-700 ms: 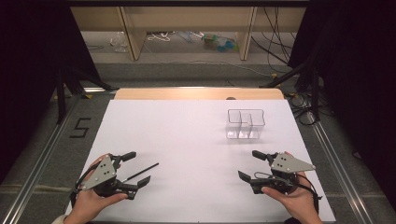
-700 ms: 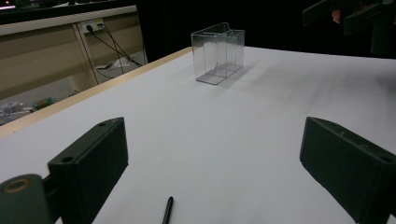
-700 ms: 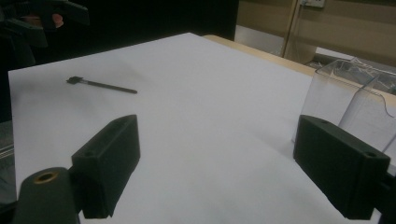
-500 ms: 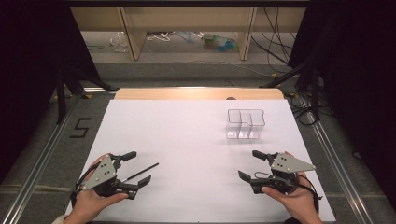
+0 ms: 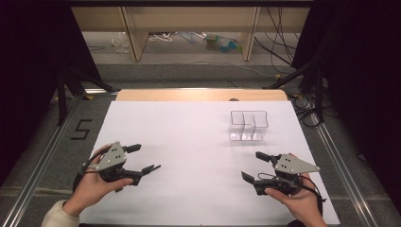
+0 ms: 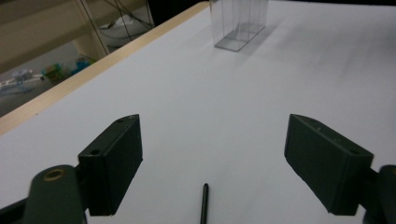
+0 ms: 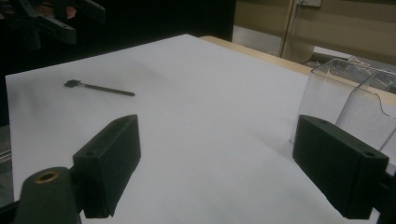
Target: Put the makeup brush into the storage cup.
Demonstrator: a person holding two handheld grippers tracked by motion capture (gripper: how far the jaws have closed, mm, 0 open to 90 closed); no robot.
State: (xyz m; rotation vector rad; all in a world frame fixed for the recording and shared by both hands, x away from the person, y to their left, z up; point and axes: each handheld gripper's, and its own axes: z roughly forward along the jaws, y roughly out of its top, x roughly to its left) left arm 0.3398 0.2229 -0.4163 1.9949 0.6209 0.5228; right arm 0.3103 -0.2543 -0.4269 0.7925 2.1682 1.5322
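The white tabletop (image 5: 198,142) is filling most of the scene, with a strip of pale wood running along its far edge. A clear plastic organiser (image 5: 248,125), divided into compartments, is standing upright on the far right part of it, well apart from both hands; it is showing at the top of the left gripper view (image 6: 239,23) and at the right edge of the right gripper view (image 7: 348,100), just beyond that tool's right jaw. The person's left hand (image 5: 92,187) is resting at the near left edge, holding the left tool (image 5: 142,158), whose jaws are standing wide apart and gripping nothing. The right hand (image 5: 295,201) is sitting at the near right, holding the right tool (image 5: 254,166), its jaws likewise spread wide with only bare white surface between them. A thin dark stick (image 5: 150,168), perhaps a small brush or pen, is lying flat on the tabletop at the near left, just beside the lower jaw of the left tool; whether it is touching that jaw is hard to tell from above. In the left gripper view its tip (image 6: 204,203) is poking up between the two open jaws, clear of both, and in the right gripper view it (image 7: 100,88) is lying far off on the left.
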